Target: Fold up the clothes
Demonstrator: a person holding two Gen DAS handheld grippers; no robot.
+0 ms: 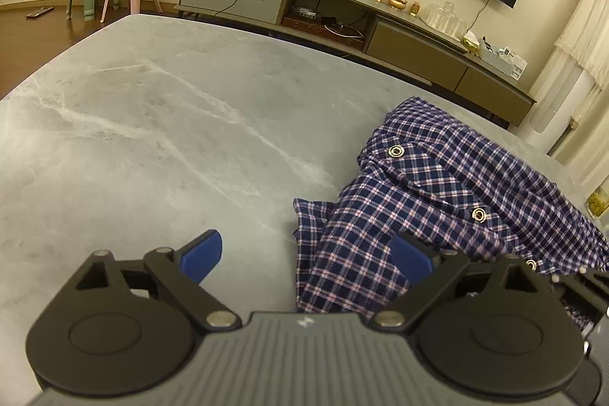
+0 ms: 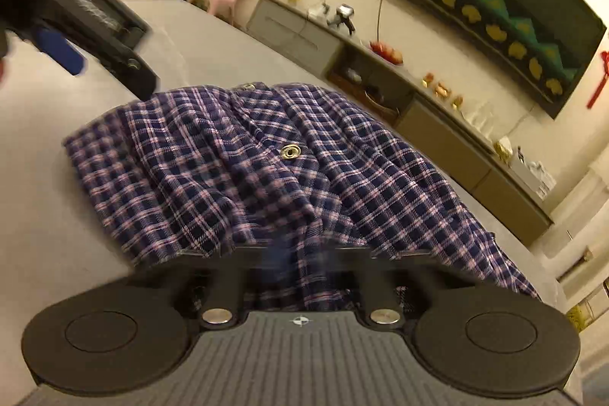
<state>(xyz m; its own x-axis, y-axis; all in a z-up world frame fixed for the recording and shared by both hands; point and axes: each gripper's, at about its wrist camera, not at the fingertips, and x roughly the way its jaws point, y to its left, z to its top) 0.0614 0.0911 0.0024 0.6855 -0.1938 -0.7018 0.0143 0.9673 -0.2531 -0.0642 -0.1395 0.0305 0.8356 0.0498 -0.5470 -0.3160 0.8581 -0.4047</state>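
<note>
A plaid shirt [image 2: 289,158] lies bunched on the right part of the grey counter [image 1: 152,124], snaps up, probably gathered for a fold. The right gripper [image 2: 295,253] has its jaws clenched on the shirt's near edge, cloth spilling over them. The left gripper [image 1: 308,253] hovers released, its right jaw over a sleeve, its left over bare counter

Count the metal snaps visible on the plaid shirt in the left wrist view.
3 on the plaid shirt: near the collar, mid-placket, and low by the claw. Folds may hide more.
</note>
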